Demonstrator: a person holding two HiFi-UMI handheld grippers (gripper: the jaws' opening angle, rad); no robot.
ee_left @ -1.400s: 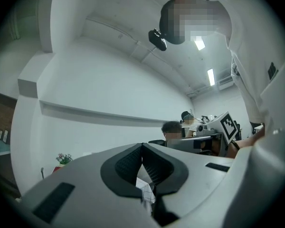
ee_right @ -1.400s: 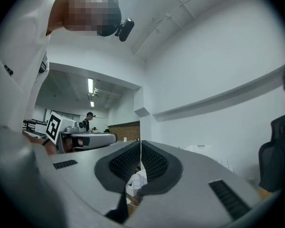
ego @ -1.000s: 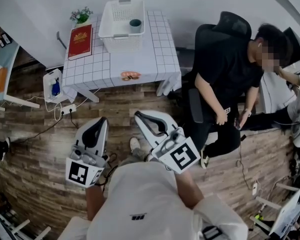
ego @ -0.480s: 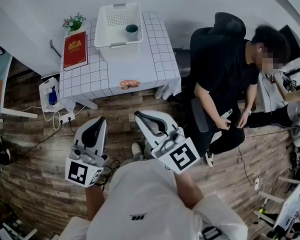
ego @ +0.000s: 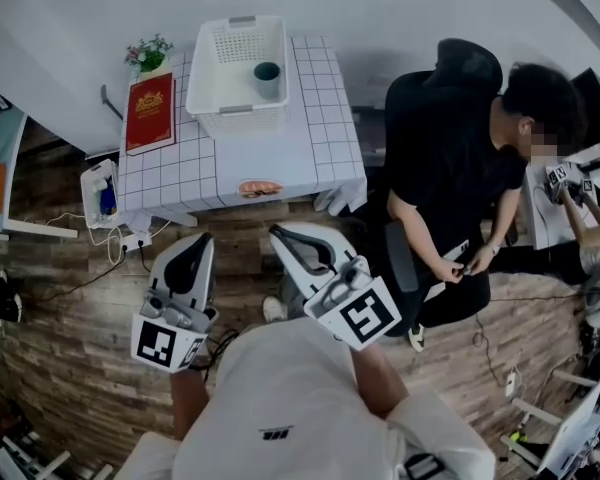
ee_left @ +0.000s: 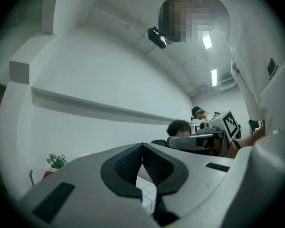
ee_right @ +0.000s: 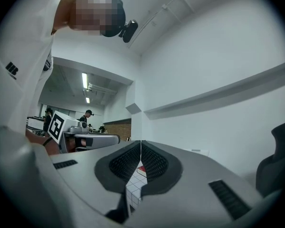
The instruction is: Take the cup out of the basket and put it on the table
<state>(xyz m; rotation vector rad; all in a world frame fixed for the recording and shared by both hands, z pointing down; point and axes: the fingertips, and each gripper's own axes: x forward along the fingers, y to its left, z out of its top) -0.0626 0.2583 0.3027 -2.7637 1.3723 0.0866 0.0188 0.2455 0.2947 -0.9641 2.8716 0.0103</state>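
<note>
**Cup (ego: 267, 78) in the basket (ego: 212, 80), untouched**

The dark cup stands upright in the white basket's right side, on the tiled table (ego: 325, 138) at the far end. A red book (ego: 149, 114) lies just left of the basket. The left tool (ego: 198, 242) and right tool (ego: 277, 231) hang near, over the wooden floor (ego: 70, 338), both closed and empty.

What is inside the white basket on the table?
One dark cup, upright near the basket's right wall. The cup's own inside is too dark to tell.
</note>
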